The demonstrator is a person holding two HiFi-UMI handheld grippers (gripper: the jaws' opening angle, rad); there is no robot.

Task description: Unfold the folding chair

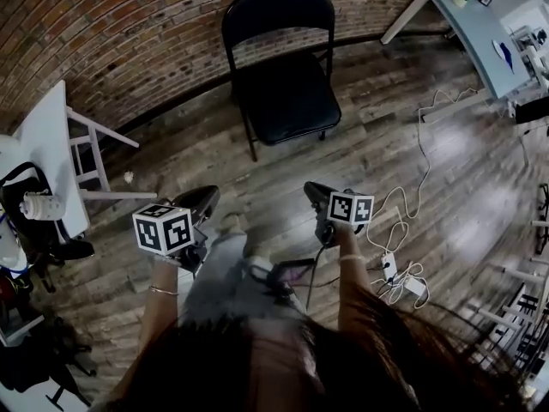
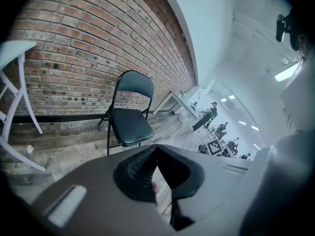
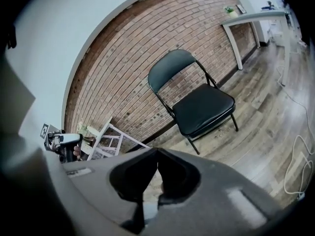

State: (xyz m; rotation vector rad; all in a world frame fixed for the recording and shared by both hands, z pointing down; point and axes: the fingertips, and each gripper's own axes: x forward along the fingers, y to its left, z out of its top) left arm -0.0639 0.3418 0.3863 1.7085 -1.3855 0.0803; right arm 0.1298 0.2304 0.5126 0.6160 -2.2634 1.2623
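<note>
My left gripper [image 1: 202, 201] and right gripper [image 1: 316, 192] are both clenched on nothing, well apart from the chair [image 1: 287, 93], which stands unfolded on the floor [image 1: 386, 153] by the wall [image 1: 129, 33].

The head view is dim, with a pale sheen on the wooden floor [image 1: 480, 197] at right, perhaps from ceiling lights. Both gripper views are brighter, washed out toward the white wall [image 2: 221, 28]. All three bend strongly at the edges, with dark corners. The hair [image 1: 360, 360] low in the head view is blurred; the folding chair [image 1: 287, 97] is sharp.
</note>
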